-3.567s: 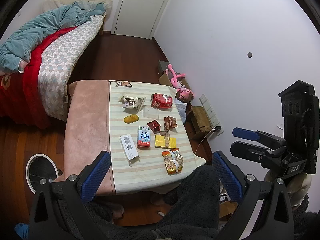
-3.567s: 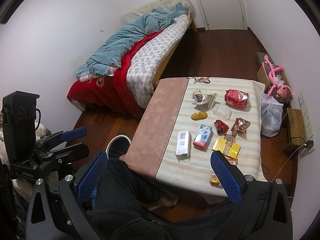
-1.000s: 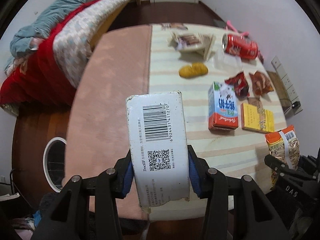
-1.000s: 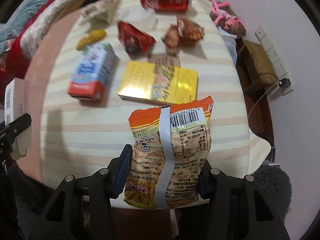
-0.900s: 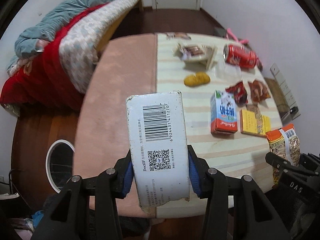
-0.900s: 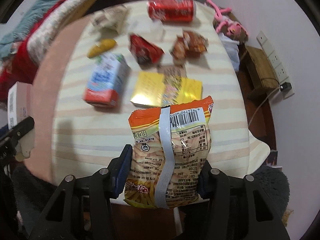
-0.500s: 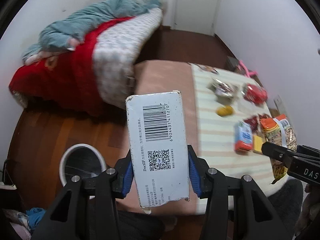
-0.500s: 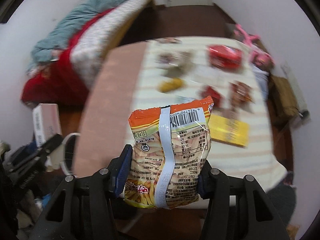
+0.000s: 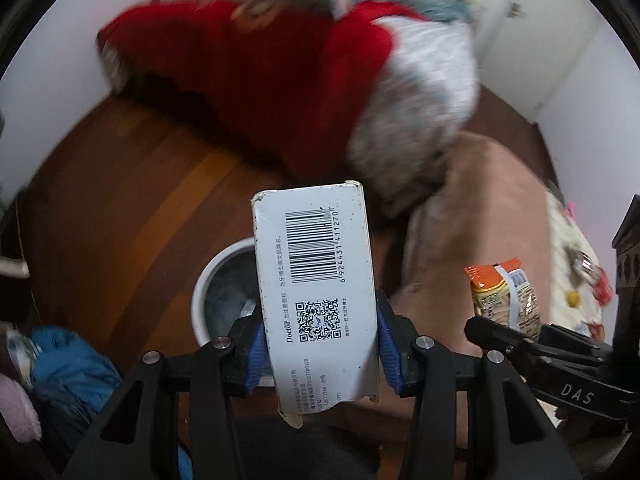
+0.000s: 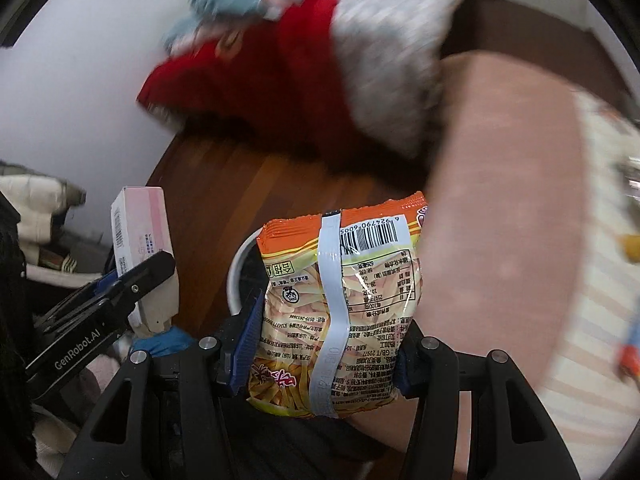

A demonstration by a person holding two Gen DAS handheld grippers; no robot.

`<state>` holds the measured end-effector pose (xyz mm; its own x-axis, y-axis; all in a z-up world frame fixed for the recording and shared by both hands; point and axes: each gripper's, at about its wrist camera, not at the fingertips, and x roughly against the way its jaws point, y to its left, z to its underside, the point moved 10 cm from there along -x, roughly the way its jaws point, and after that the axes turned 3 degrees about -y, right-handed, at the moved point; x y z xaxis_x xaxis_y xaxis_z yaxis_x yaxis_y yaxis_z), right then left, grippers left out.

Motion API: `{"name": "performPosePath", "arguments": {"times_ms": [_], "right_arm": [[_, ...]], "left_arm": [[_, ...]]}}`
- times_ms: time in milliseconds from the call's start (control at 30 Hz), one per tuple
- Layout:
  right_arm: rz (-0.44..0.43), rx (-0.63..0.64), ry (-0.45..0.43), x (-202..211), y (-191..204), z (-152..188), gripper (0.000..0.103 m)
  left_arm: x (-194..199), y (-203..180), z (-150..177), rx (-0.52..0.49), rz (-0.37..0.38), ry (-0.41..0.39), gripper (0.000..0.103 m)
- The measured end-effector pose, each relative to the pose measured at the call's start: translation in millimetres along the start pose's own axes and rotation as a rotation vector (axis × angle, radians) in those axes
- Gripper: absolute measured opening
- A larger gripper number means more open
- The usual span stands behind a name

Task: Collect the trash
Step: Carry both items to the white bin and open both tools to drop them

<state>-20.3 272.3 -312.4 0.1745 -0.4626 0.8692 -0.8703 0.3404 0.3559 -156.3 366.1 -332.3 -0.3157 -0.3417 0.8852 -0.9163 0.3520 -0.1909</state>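
My left gripper (image 9: 318, 350) is shut on a white toothpaste box (image 9: 314, 280) with a barcode, held over the white-rimmed trash bin (image 9: 218, 276) on the wooden floor. My right gripper (image 10: 322, 350) is shut on an orange snack bag (image 10: 340, 300), held in front of the same bin (image 10: 240, 268). The bag also shows in the left wrist view (image 9: 504, 296), and the box shows in the right wrist view (image 10: 140, 228). Both held items hide most of the bin's opening.
A bed with a red and teal blanket (image 9: 288, 64) stands beyond the bin. The table with a pink and striped cloth (image 10: 508, 184) is at the right, with several wrappers (image 9: 588, 276) on it. Blue fabric (image 9: 68, 364) lies on the floor at the left.
Both grippers have swung left from the table toward the floor bin, each carrying its item. The bin now sits directly behind the box and the bag.
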Motion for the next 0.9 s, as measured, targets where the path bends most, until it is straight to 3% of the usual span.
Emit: {"name": "performPosePath", "arguments": {"times_ms": [133,233,267,367,400,467,500,533,600,767,900], "right_arm": [[-0.021,0.029,0.12,-92,33,-1,0.056],[-0.018,0.043,0.209,-156,46,2,0.056],[-0.018,0.042,0.232,-172,48,4,0.056],[-0.006,0.039,0.299,-219,52,7,0.056],[-0.004,0.038,0.312,-229,53,7,0.057],[-0.022,0.035,0.356,-251,60,11,0.063],[-0.032,0.032,0.369,-257,62,13,0.074],[-0.029,0.036,0.38,-266,67,14,0.091],[-0.048,0.047,0.393,-273,74,17,0.103],[-0.023,0.104,0.378,-278,60,12,0.103],[0.067,0.186,0.378,-264,52,15,0.103]], "left_arm": [[-60,46,13,0.119,0.054,0.135,0.044],[-94,71,24,0.227,0.088,0.209,0.052],[-100,76,24,0.245,0.086,0.218,0.059],[-109,99,25,0.286,0.036,0.217,0.096],[-109,100,24,0.29,0.02,0.215,0.1],[-106,112,27,0.283,-0.037,0.206,0.1],[-105,116,26,0.274,-0.065,0.2,0.1],[-102,121,26,0.265,-0.096,0.187,0.1],[-99,128,27,0.248,-0.155,0.172,0.1],[-83,138,30,0.191,-0.288,0.12,0.1],[-72,136,32,0.166,-0.323,0.106,0.1]]}}
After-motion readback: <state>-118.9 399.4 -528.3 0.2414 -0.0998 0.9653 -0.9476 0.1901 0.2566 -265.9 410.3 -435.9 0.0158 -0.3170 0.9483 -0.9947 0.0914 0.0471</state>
